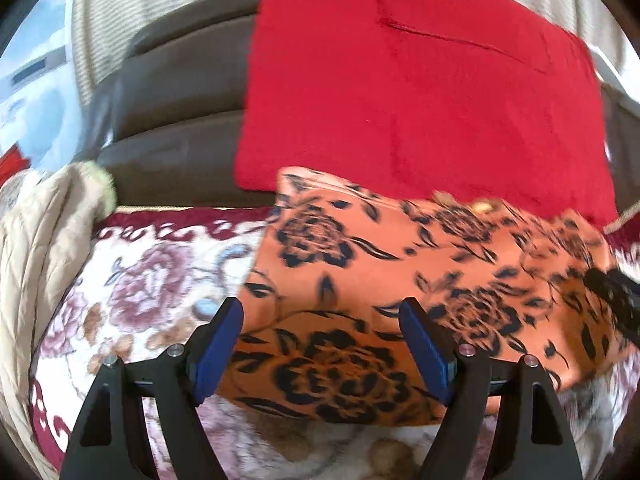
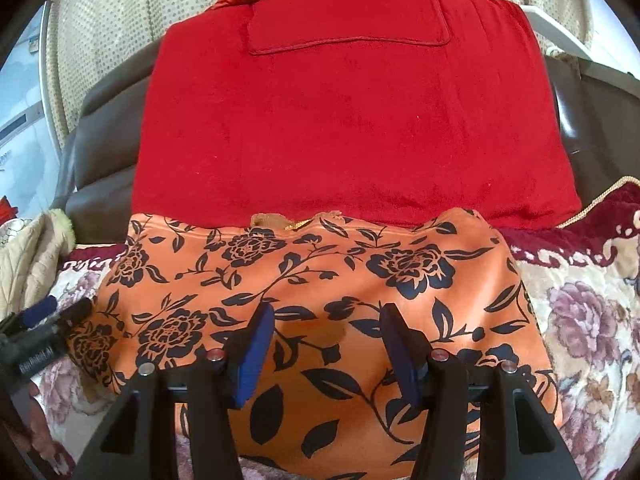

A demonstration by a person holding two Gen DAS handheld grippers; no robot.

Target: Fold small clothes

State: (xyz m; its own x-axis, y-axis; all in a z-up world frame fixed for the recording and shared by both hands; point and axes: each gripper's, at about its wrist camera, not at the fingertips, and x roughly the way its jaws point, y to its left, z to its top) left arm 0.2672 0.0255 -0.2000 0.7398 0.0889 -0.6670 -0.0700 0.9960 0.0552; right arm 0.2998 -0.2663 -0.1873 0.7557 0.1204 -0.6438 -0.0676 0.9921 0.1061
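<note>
My orange cloth garment with black flower print (image 2: 320, 300) lies flat on the floral plush blanket (image 2: 592, 312), below the red pillow (image 2: 344, 128). Both my left fingers (image 1: 320, 344) and right fingers (image 2: 326, 344) hang spread, empty; I should pinch opposite edges evenly before folding

Floral blanket (image 2: 592, 300) under orange flowered garment (image 2: 320, 280), red cushion (image 2: 352, 128), beige quilt (image 1: 36, 240).

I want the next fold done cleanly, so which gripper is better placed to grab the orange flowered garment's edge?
Probably left. The left gripper hangs open at the orange garment's left edge; the right gripper is open over its middle.
</note>
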